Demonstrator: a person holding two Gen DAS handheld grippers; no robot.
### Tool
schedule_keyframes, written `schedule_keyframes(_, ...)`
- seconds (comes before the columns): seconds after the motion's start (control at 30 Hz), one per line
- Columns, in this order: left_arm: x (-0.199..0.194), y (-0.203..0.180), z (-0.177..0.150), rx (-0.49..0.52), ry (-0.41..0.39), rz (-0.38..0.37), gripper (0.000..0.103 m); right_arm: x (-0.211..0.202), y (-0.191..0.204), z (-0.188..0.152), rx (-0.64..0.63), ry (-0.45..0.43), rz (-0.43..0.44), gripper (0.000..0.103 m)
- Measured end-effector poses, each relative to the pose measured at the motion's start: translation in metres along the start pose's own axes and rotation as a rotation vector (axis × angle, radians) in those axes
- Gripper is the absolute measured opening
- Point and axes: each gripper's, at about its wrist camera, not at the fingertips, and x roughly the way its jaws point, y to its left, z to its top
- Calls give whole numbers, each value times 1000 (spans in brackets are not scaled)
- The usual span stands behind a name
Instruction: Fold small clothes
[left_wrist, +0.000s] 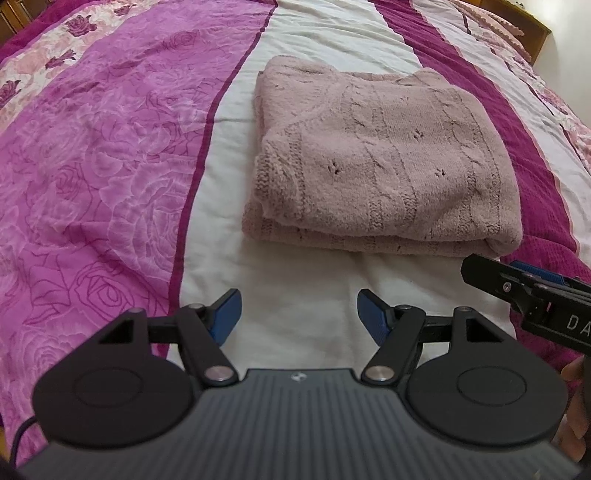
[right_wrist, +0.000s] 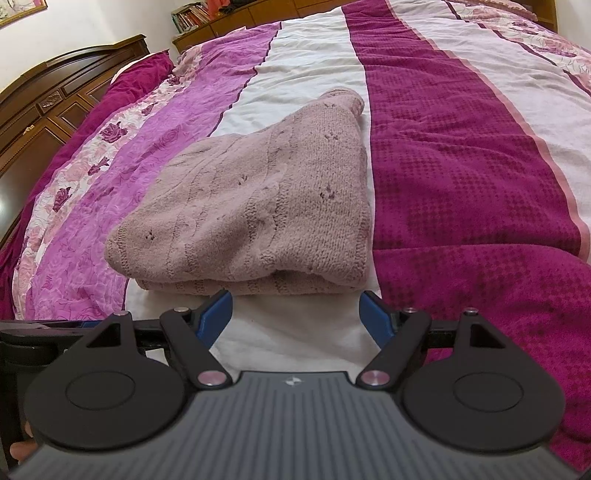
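A dusty pink knitted sweater (left_wrist: 376, 162) lies folded into a thick rectangle on the white stripe of the bedspread; it also shows in the right wrist view (right_wrist: 255, 218). My left gripper (left_wrist: 299, 314) is open and empty, a short way in front of the sweater's near edge. My right gripper (right_wrist: 295, 314) is open and empty, its blue fingertips (right_wrist: 218, 314) just short of the sweater's near folded edge. The right gripper also shows at the right edge of the left wrist view (left_wrist: 524, 291).
The bedspread has pink rose-print (left_wrist: 92, 166), white (right_wrist: 314, 48) and dark magenta (right_wrist: 461, 166) stripes. A dark wooden headboard (right_wrist: 55, 99) stands at the left and a shelf with books (right_wrist: 192, 16) at the far end.
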Motion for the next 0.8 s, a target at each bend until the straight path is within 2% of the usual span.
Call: schedule_keyframes(0.8, 2, -1, -2, 2, 5, -1, 71, 1, 0, 0, 1, 1, 0, 81)
